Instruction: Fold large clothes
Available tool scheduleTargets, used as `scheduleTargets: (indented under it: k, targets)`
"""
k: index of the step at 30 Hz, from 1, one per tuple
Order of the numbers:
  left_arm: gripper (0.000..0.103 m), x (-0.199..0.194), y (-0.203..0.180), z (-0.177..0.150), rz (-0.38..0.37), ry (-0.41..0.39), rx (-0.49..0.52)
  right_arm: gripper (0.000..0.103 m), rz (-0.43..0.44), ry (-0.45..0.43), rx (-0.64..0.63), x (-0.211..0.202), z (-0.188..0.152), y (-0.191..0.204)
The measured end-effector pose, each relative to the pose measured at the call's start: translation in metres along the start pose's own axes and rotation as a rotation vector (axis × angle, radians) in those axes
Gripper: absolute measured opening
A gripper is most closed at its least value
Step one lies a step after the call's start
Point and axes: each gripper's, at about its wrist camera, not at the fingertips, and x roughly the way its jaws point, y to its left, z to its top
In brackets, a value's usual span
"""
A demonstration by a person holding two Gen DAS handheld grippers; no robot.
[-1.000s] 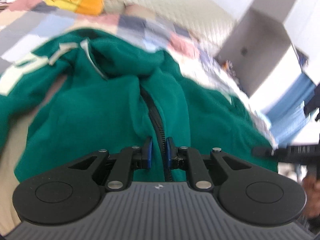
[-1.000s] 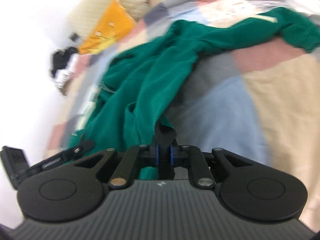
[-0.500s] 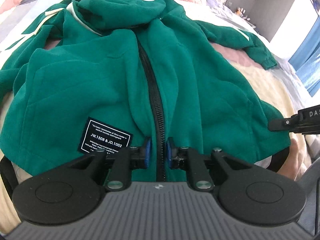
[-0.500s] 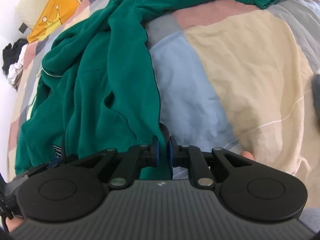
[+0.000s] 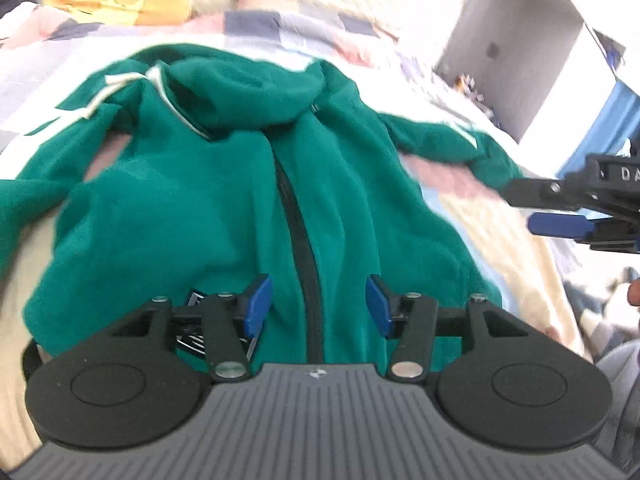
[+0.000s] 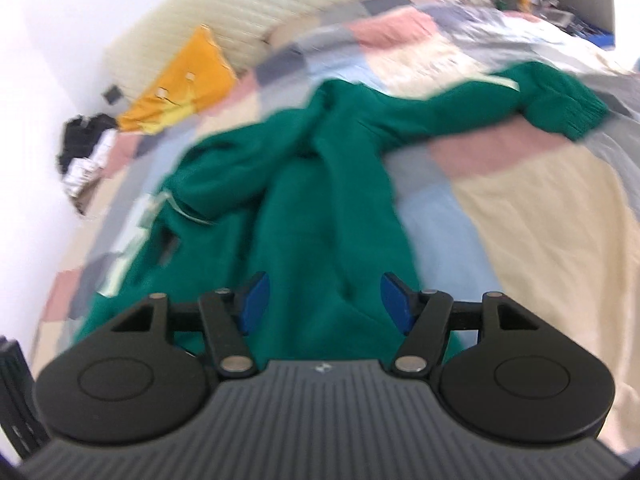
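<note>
Green hoodie lies spread on the patchwork bed, zipper up. Left gripper and right gripper are both opening, blue pads seemingly clear of the hem, though blurred.

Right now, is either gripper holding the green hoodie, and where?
Neither. Both the left gripper and right gripper have jaws opening, clear of the green hoodie's hem.

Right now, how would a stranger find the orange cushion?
Start at the patchwork bed cover where the green zip jacket lies. Beyond the jacket, the orange cushion leans against the cream headboard. It is the only bright orange thing there.
</note>
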Motion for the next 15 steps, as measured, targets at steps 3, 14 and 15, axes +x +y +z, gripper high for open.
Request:
scheduleTargets:
  k: [3,14,15]
  targets:
    - [0.058,-0.012,0.009,0.006,0.043,-0.041,-0.025,0.064,0.055,-0.033,-0.009,0.008,0.008,0.019]
    - [0.060,-0.036,0.047,0.025,0.174,-0.104,-0.117,0.064,0.099,-0.087,-0.148,0.053,-0.029,0.036]
    - [0.061,-0.036,0.049,0.029,0.191,-0.105,-0.109,0.064,0.097,-0.067,-0.162,0.058,-0.034,0.036]
